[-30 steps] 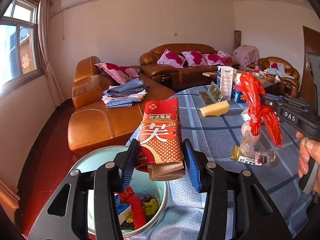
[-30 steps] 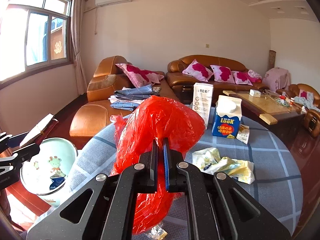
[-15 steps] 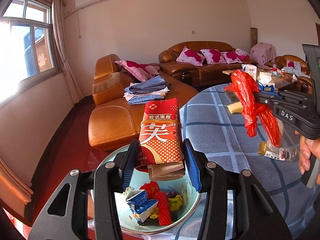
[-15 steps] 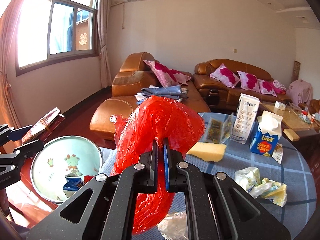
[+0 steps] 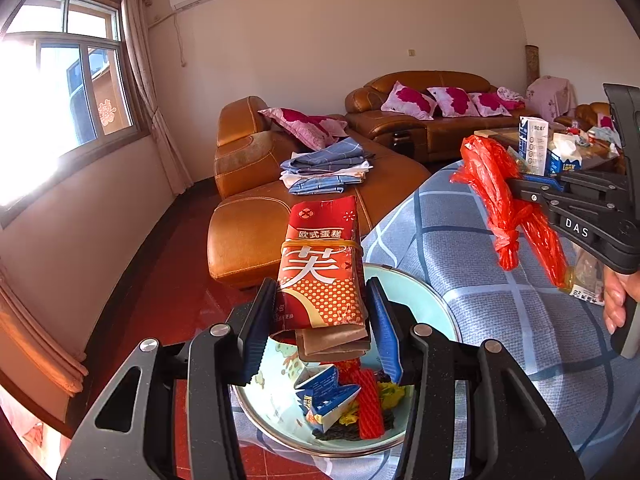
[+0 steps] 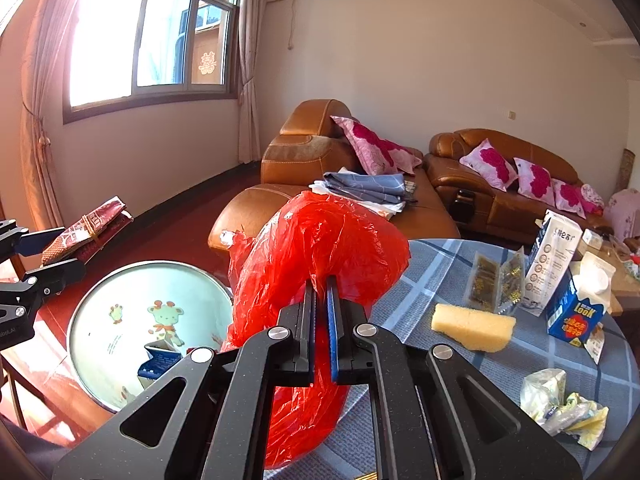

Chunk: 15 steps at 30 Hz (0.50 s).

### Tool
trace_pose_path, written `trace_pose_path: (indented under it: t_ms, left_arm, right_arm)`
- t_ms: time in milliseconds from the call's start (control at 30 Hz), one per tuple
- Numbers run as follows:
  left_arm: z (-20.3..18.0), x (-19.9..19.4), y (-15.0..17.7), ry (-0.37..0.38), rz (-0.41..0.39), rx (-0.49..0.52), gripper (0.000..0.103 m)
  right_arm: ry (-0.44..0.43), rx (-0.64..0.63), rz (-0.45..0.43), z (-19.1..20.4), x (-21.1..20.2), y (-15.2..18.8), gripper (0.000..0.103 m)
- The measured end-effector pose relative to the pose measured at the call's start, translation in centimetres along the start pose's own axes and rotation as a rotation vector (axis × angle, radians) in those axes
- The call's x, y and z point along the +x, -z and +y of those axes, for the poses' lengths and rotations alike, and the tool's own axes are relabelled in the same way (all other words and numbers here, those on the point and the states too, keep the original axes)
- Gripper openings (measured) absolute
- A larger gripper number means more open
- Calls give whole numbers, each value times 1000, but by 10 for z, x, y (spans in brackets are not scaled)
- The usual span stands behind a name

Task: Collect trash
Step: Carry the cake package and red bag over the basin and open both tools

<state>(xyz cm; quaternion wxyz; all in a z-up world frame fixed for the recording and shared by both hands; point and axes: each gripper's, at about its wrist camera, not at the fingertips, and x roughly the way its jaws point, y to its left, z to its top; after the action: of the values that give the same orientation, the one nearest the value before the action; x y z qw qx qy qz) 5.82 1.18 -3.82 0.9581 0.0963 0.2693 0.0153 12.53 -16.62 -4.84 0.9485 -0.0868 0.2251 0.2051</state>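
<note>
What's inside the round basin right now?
The basin holds a crushed blue carton, a red ridged wrapper and yellow and dark scraps. The red packet and left tongs hide part.

Both grippers swing left: the left gripper (image 5: 320,316) with its red packet (image 5: 322,264) now hangs over the basin (image 5: 424,300), more of whose inside shows, and the red bag (image 6: 316,264) sits nearer the basin's rim

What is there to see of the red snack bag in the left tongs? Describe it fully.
The red snack bag is a flattened, folded paper-like package printed with white Chinese characters and dots, bound by a yellow rubber band. Its brown folded end points down. The left tongs clamp its sides, holding it above the basin of trash.
</note>
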Motion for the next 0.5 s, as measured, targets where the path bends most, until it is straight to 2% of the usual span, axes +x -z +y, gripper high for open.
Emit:
trace_pose_path:
  t_ms: [500]
  left_arm:
    - [14, 4, 7, -79, 18, 14, 46]
  right_arm:
    - [-87, -94, 21, 29, 19, 3, 6]
